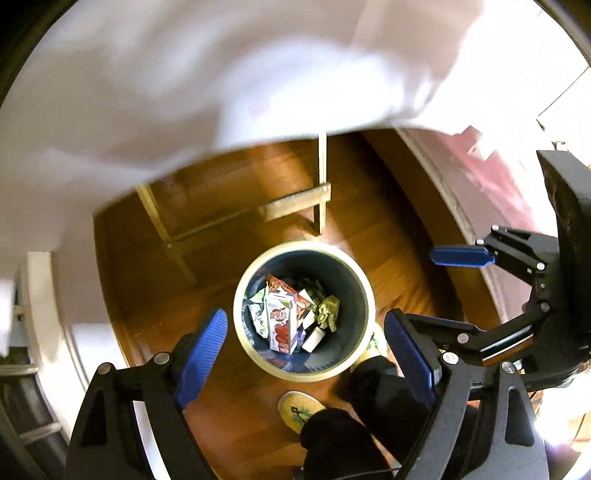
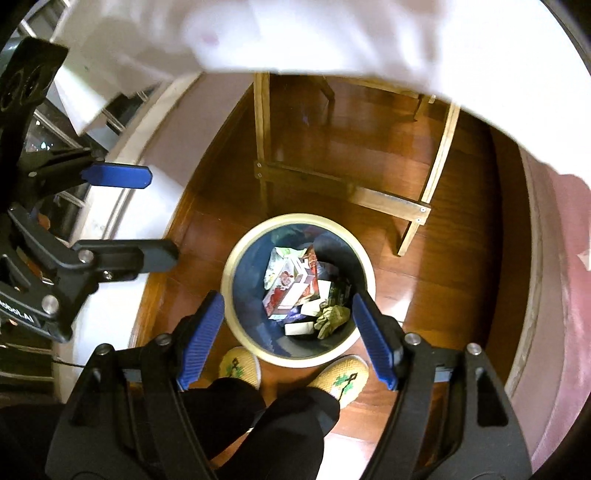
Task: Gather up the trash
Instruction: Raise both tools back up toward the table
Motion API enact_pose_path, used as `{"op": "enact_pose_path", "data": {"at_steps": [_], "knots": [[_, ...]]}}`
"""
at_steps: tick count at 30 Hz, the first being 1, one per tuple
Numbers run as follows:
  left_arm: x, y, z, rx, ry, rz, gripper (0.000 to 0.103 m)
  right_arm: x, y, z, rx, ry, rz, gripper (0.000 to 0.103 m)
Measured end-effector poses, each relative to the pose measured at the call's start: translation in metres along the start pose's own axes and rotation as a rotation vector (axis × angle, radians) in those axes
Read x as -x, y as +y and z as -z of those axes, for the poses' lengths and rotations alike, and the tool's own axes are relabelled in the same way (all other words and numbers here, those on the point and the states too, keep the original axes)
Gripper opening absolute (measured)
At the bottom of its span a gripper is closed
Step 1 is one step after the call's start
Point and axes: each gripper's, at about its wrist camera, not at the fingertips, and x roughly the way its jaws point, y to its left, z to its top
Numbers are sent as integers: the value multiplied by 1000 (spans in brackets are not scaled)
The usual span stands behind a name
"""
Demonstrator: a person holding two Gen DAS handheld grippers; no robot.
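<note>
A round bin [image 1: 360,291] [image 2: 236,266] with a cream rim and dark blue inside stands on the wooden floor below both grippers. It holds a red and white juice carton [image 1: 281,325] [image 2: 291,291], crumpled wrappers and a crumpled green paper [image 1: 328,312] [image 2: 334,315]. My left gripper [image 1: 310,354] hangs above the bin, open and empty. My right gripper [image 2: 291,336] hangs above the bin too, open and empty. Each gripper shows in the other's view, at the right edge [image 1: 428,288] and the left edge [image 2: 159,216], jaws apart.
A white tablecloth [image 1: 184,74] [image 2: 369,33] hangs over the upper part of both views. Wooden table legs and a crossbar [image 1: 295,203] [image 2: 388,201] stand behind the bin. The person's slippered feet [image 2: 343,378] [image 1: 299,410] stand just in front of it. A pink surface [image 2: 561,295] is at the right.
</note>
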Motion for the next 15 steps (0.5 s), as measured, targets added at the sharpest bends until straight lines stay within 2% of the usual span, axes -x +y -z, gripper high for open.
{"op": "enact_pose_path", "data": {"at_steps": [8,15], "knots": [[128,-18,-22,65,-87,5,88,107,19,-31,-34,-38,8,70],[234,-38,-42,86,-189,-39,88,205,33,-63,-28,-117,25,70]]}}
